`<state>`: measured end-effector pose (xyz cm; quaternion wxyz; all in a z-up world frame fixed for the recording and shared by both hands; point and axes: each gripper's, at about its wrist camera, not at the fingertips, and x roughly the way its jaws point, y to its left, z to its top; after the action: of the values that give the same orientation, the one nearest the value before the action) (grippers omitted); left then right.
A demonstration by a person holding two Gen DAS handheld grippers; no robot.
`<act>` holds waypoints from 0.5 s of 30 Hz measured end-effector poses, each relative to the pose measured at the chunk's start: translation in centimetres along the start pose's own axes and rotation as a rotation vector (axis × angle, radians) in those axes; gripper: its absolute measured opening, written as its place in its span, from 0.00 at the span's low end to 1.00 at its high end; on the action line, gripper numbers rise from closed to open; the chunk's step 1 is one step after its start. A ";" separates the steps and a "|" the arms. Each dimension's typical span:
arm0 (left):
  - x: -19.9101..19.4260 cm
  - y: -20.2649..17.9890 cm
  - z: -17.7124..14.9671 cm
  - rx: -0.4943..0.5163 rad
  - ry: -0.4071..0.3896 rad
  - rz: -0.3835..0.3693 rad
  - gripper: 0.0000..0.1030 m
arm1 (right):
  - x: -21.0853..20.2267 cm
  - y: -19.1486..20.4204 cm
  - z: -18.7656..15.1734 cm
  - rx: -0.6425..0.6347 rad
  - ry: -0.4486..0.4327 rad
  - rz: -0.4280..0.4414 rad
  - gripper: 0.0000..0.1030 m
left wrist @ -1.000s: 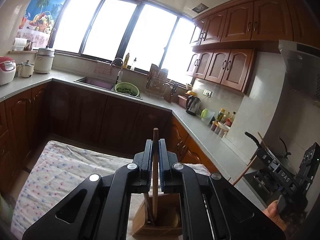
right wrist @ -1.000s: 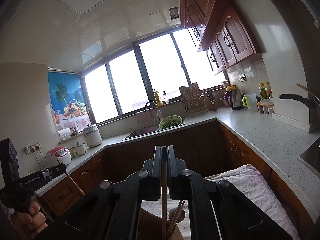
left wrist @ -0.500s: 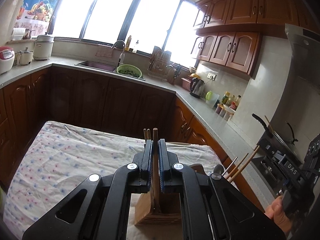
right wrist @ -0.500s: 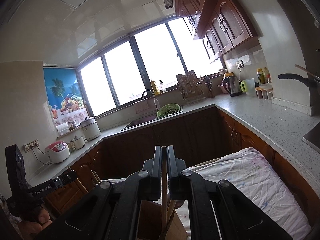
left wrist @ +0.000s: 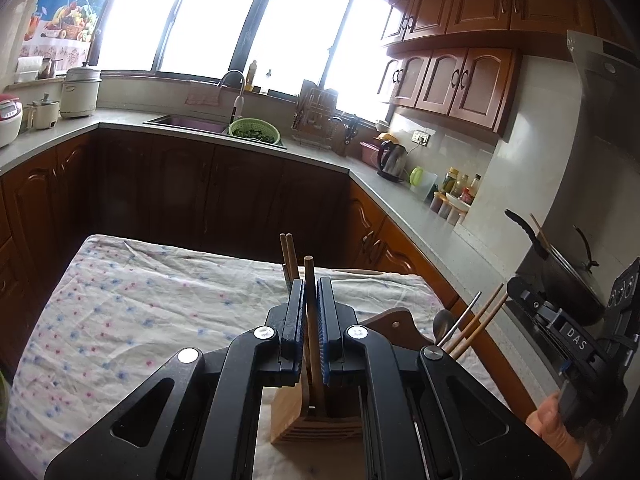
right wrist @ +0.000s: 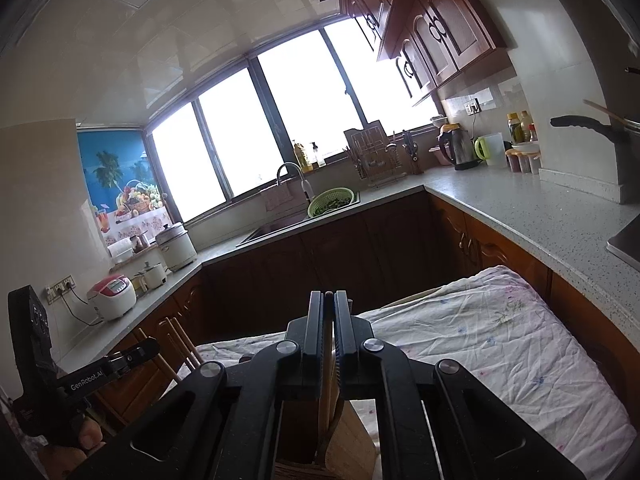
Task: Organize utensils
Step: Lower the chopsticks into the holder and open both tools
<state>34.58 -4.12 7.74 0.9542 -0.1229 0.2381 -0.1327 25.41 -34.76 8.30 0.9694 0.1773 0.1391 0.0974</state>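
Clamping chopstick [left wrist: 309,320] upright in left tool [left wrist: 309,304] | lower end inside wooden holder [left wrist: 292,420] | right tool [right wrist: 328,320] clamps another stick [right wrist: 328,344]

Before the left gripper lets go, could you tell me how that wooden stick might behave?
The wooden stick looks thin, rigid and probably light. Its tip sits in the wooden holder, so it will likely lean once the left gripper opens.

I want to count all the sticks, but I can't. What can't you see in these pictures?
- Left wrist view: the bottom of the wooden holder is hidden behind the left tongs, so its slots can't be counted.
- Right wrist view: the chopstick is mostly covered by the right tongs.
- The holder's base is cut off by the bottom edge.
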 end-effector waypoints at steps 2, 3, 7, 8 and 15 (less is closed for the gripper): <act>0.1 -0.2 0.1 0.012 0.004 0.004 0.05 | 0.0 0.0 0.0 -0.003 0.003 -0.003 0.05; 0.2 -0.2 0.1 0.017 0.004 0.008 0.05 | 0.0 0.0 0.0 0.000 0.003 -0.001 0.05; 0.3 -0.2 0.2 0.017 0.012 0.019 0.06 | 0.1 0.0 0.0 0.006 0.005 -0.001 0.05; 0.3 -0.1 0.3 0.012 0.014 0.019 0.06 | 0.1 0.0 0.0 0.008 0.007 -0.001 0.05; 0.5 0.2 0.1 -0.001 0.031 0.027 0.06 | 0.3 -0.2 0.1 0.013 0.020 -0.003 0.05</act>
<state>35.11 -4.08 7.50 0.9521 -0.1182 0.2546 -0.1216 25.74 -34.91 8.24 0.9670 0.1823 0.1495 0.0969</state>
